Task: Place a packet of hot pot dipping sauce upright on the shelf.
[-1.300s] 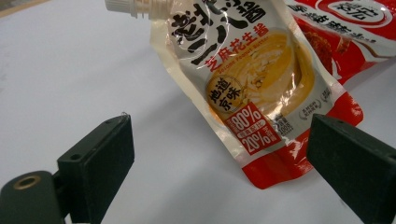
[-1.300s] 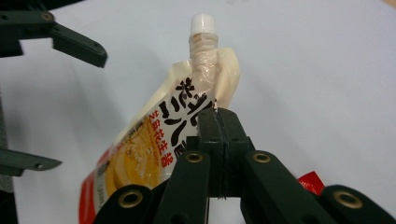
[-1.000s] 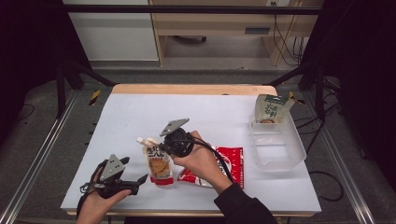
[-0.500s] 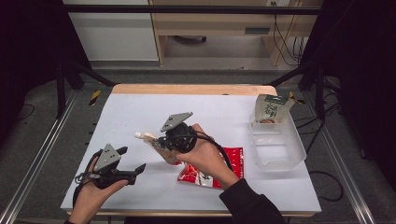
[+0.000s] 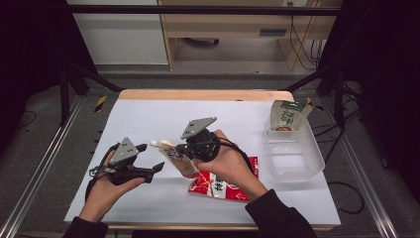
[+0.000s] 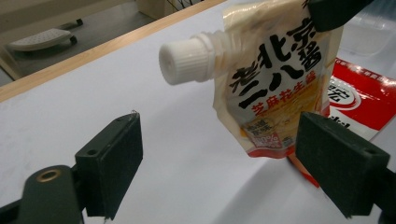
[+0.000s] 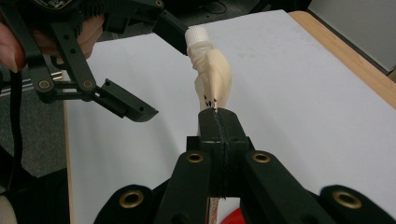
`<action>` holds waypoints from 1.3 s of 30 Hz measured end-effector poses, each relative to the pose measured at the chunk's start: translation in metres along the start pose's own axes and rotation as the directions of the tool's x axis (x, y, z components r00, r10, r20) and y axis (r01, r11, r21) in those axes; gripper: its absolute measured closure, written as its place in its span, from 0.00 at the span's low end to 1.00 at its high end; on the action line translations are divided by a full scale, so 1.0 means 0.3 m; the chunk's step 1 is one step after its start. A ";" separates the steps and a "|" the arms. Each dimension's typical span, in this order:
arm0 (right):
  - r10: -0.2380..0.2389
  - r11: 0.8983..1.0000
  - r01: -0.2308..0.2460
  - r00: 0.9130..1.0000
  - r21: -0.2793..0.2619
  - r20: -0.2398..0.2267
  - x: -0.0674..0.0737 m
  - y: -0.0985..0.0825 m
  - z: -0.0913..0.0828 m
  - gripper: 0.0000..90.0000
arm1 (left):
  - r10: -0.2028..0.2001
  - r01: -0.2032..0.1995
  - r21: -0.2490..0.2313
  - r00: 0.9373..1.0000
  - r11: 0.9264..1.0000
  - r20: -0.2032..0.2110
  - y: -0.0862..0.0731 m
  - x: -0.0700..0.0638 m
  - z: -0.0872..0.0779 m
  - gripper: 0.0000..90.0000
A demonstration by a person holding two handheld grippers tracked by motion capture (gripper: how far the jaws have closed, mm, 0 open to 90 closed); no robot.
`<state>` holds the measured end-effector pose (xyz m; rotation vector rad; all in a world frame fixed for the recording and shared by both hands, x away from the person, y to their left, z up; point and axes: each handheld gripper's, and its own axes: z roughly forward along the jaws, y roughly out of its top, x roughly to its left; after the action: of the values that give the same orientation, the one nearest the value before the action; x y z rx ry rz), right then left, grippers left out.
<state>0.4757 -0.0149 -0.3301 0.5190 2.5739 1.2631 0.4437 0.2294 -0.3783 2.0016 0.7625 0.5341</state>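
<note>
A cream spouted pouch (image 5: 176, 158) with black and orange print and a white screw cap hangs above the white table (image 5: 148, 114). My right gripper (image 5: 185, 148) is shut on its edge, seen pinched between the pads in the right gripper view (image 7: 215, 116). The pouch (image 7: 212, 77) points cap-first at my left gripper (image 5: 151, 157). That gripper (image 6: 226, 163) is open and its jaws have just been closing a little. The pouch (image 6: 275, 79) hangs just ahead of them, and neither pad touches it. In the right gripper view the left gripper (image 7: 154, 70) has one jaw by the cap.
A red and white packet (image 5: 223, 186) lies flat on the table under the right hand. A clear plastic container (image 5: 294, 153) sits at the right, with a green and white carton (image 5: 287, 116) standing at its far end. The table's wooden far edge (image 5: 198, 94) runs behind.
The right gripper has lifted the pouch off the table and turned its cap toward the left gripper. The left hand has risen and come closer to the pouch.
</note>
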 end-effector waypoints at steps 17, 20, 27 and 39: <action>-0.007 1.000 0.007 1.000 0.006 0.008 -0.022 -0.040 -0.067 1.00 | 0.035 -0.034 -0.005 0.996 0.999 0.083 0.099 -0.010 0.073 0.33; -0.005 1.000 0.005 1.000 0.002 0.010 -0.026 -0.045 -0.073 1.00 | 0.030 -0.029 -0.009 0.995 1.000 0.091 0.105 -0.008 0.080 0.35; -0.007 1.000 0.007 1.000 0.000 0.004 -0.027 -0.050 -0.076 1.00 | 0.044 -0.044 -0.007 0.993 0.999 0.106 0.115 -0.011 0.089 0.40; -0.004 1.000 0.004 1.000 -0.002 0.003 -0.025 -0.048 -0.074 1.00 | 0.056 -0.056 -0.002 0.991 0.998 0.119 0.122 -0.009 0.093 0.54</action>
<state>0.4715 -0.0420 -0.3277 0.5151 2.5698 1.2623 0.4704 0.1962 -0.3609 2.0415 0.6360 0.4418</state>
